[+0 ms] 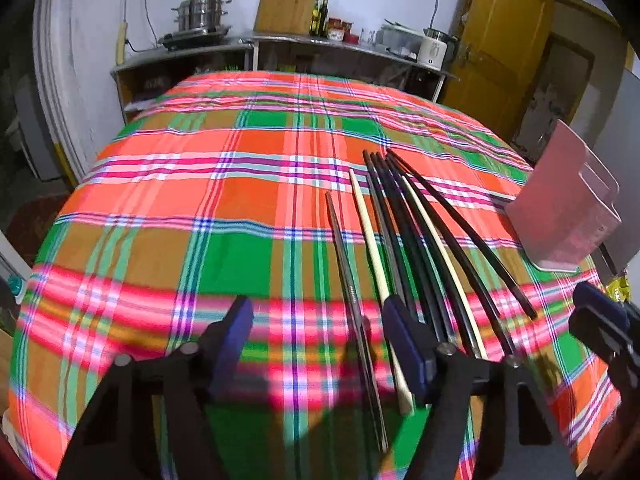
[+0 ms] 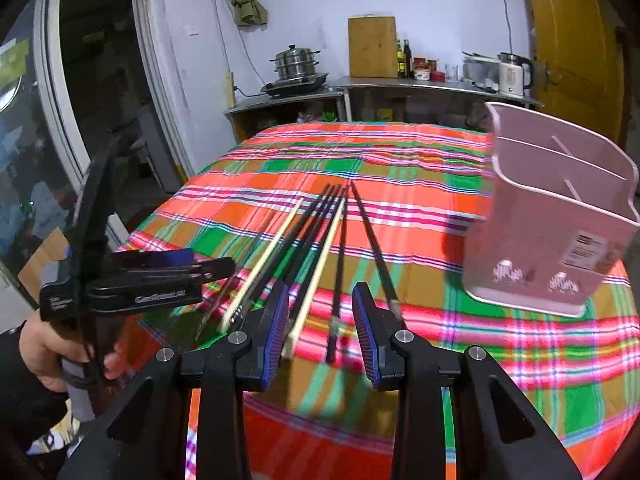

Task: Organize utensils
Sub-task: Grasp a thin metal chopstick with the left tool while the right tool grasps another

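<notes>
While both grippers (image 1: 316, 344) (image 2: 320, 328) stand spread and empty, black, cream and metal chopsticks (image 1: 404, 240) lie fanned beside a pink holder (image 1: 560, 208).

plaid tablecloth (image 1: 224, 208), steel steamer pot (image 1: 202, 12), wooden cutting board (image 1: 287, 2), white kettle (image 2: 512, 76), yellow door (image 1: 496, 36)

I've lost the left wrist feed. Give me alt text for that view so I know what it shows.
The left tongs hang open over a plaid tablecloth, the near ends of a metal chopstick and a cream chopstick lying between their fingers. More black and cream chopsticks fan out to the right, with an empty pink holder beyond them.
</notes>
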The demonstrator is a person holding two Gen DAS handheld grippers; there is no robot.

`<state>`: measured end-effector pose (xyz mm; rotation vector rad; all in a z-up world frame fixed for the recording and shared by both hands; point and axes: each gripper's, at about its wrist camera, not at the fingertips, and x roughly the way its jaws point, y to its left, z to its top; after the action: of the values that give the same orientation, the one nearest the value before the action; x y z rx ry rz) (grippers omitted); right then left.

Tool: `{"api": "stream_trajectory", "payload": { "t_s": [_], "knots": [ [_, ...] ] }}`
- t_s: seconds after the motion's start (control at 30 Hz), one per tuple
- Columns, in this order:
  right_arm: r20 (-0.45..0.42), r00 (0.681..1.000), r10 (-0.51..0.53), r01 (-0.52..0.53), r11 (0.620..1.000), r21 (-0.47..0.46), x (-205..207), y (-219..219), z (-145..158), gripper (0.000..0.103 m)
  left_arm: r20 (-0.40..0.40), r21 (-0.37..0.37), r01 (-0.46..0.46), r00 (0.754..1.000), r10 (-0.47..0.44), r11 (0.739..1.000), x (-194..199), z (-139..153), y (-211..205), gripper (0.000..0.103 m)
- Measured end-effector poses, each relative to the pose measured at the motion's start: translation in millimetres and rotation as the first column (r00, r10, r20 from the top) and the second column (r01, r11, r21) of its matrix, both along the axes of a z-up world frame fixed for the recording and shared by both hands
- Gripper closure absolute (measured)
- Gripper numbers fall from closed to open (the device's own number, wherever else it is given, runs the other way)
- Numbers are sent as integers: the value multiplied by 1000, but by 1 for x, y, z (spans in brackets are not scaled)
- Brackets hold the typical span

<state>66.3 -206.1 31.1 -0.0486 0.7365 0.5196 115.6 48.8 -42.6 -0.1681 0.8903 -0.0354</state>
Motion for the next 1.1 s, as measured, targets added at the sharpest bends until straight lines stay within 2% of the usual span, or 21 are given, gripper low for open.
{"api": "stream_trajectory", "payload": {
  "t_s": [0.1, 0.27, 0.33, 0.37, 0.43, 0.5, 0.63, 0.83, 1.1],
  "knots": [
    [-2, 1000, 10, -10, 1000, -1, 7, 7, -2, 69, -33, 12, 12, 999, -11, 1000, 13, -6, 0, 45],
    [-19, 1000, 14, -14, 1000, 1, 19, 16, -7, 69, -33, 44, 31, 999, -30, 999, 22, -6, -6, 61],
    [-30, 999, 15, -15, 1000, 12, 24, 19, -8, 69, -30, 86, 27, 999, -24, 996, 23, -6, -8, 76],
    [-34, 999, 18, -18, 1000, 19, 27, 22, -7, 69, -29, 101, 18, 999, -16, 995, 24, -6, -8, 80],
    [-41, 999, 27, -26, 999, 29, 34, 28, -8, 69, -29, 84, 4, 1000, -2, 996, 23, -5, -1, 90],
    [-65, 997, 37, -35, 999, 40, 44, 35, -10, 72, -29, 64, -10, 1000, 12, 998, 22, -5, 8, 93],
    [-122, 990, 63, -56, 996, 63, 66, 54, -18, 81, -23, 45, -32, 999, 33, 998, 16, -5, 21, 94],
    [-194, 977, 86, -72, 994, 77, 95, 77, -34, 83, -17, 8, -28, 999, 28, 1000, 16, -6, 30, 94],
    [-250, 966, 72, -54, 996, 77, 119, 87, -53, 85, -7, -46, -18, 1000, 18, 999, 19, -8, 36, 94]
  ]
}}
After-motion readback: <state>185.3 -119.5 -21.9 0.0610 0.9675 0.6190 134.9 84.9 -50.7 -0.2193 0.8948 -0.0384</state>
